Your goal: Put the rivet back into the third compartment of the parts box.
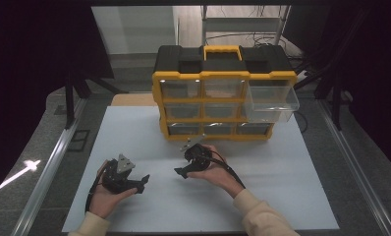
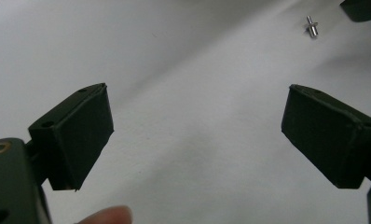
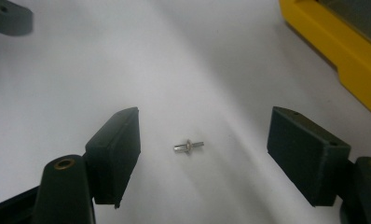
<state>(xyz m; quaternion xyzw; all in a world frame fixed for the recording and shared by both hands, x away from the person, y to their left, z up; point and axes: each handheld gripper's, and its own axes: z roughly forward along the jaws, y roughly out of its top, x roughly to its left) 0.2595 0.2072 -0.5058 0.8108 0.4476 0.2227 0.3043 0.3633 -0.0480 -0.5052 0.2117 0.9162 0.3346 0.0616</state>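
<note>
White counter fills our workspace. Our right claw is spread wide, gripping nothing, and a small metal pin lies on the sheet between its jaws, touching neither. Our left claw, at nine o'clock from it, is also released and bare. At twelve o'clock stands the yellow drawer cabinet, its clear upper-right drawer pulled out; we cannot tell what it holds.
</note>
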